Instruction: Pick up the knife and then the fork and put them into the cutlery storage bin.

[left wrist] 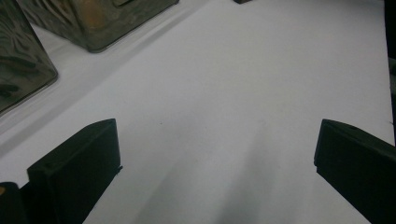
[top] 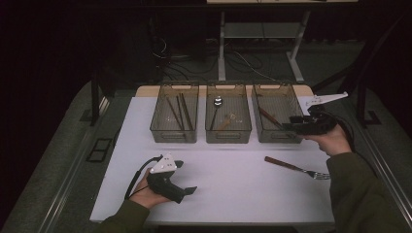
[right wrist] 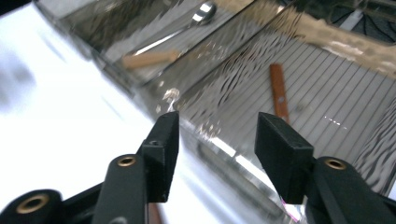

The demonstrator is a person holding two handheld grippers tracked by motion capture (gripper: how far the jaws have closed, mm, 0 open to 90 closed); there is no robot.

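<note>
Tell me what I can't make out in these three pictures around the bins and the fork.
- Right bin: high view, right gripper covers its front right corner.
- Wooden-handled utensil: right gripper view, its head sits behind a jaw.
- Left bin: dark sticks, too dim to identify.
- Fork: tines small and partly behind the sleeve.

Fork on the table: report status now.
Fork lies free on table. Right hand-held gripper open over right bin. Left hand-held gripper open, empty. Nothing blocking.

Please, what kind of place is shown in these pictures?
Probably a lab or recording workspace, not a home kitchen: a white table in a dark room, three clear bins holding sorted cutlery, and loose cables on the floor behind.
</note>
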